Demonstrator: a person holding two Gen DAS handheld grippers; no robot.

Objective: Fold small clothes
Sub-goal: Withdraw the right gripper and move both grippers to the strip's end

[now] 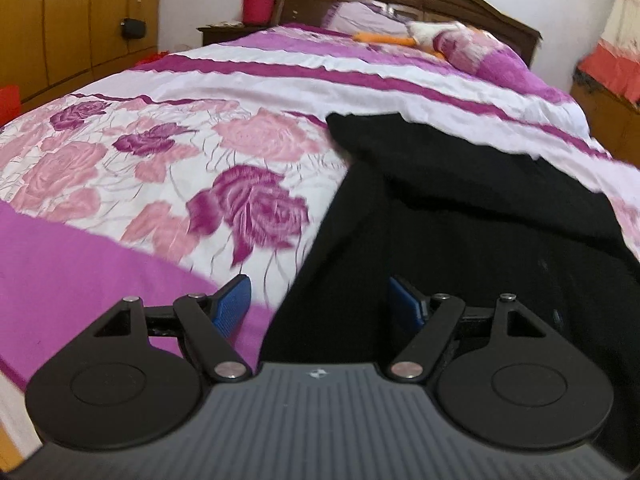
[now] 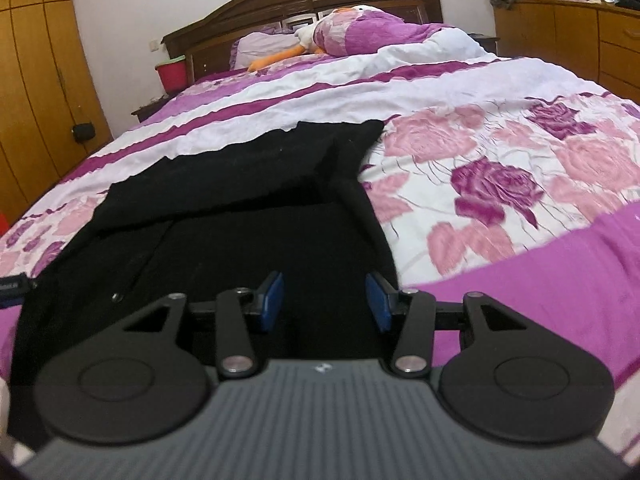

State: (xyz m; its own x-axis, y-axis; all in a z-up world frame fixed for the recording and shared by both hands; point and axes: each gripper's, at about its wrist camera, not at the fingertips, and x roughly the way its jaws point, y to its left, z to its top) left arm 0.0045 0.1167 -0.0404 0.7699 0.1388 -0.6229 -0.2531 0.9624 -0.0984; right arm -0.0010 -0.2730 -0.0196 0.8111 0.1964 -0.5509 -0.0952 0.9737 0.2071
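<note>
A black garment (image 1: 460, 208) lies spread on the bed (image 1: 120, 152), its far part doubled over. The left claw (image 1: 320, 304) and right claw (image 2: 325, 300) are both wide and empty, low over its near edge, probably lined up to pinch that hem.

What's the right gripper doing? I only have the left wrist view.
Observer: The right gripper has its jaws open with nothing between them, over the near end of the black garment.
Operator: Where across it?
Observer: Toward the garment's right side. The right-hand pad sits about at the cloth's border with the bedspread.
Operator: Is that side lying flat?
Observer: No. Farther up, a narrow flap is folded over along the right edge, up to the far corner.
</note>
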